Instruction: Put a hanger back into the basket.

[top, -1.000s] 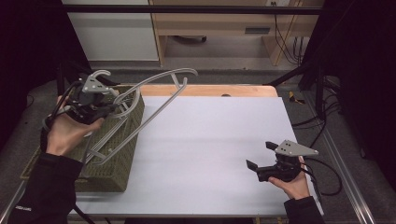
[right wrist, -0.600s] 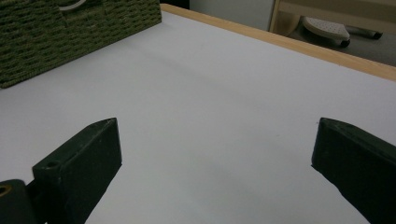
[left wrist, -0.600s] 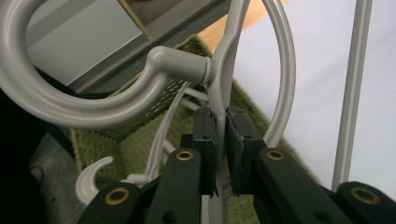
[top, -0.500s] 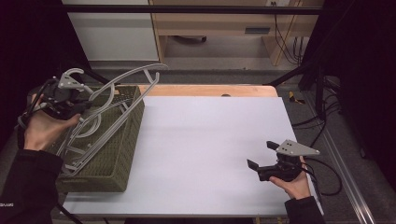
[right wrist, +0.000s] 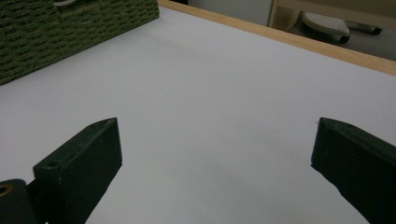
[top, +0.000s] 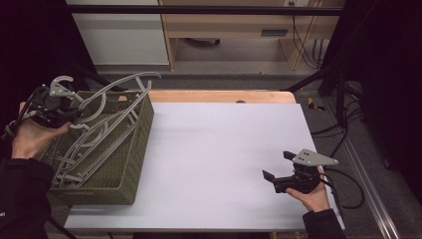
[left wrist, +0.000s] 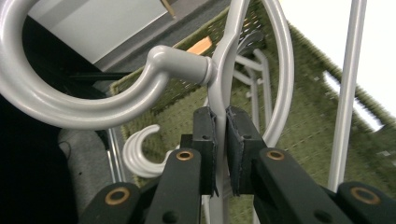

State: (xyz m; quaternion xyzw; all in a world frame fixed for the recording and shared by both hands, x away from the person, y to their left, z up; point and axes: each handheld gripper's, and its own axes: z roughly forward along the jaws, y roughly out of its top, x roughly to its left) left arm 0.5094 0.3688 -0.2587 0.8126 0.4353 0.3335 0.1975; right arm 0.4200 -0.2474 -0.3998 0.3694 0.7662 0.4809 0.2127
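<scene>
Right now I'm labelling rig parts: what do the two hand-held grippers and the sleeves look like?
Both are black. The right hand-held gripper carries a grey three-cornered plate and trails a black cable. The left hand-held gripper has brass-coloured rivets and textured black pads. The sleeves are black.

A white table [top: 224, 149] with a wooden far edge stands on grey floor [top: 234, 77]. Beyond it sit a white cabinet [top: 119, 30] at far left and a wooden bench [top: 234, 25] (cables [top: 303, 45] trailing beside). Black curtains darken both sides.
</scene>
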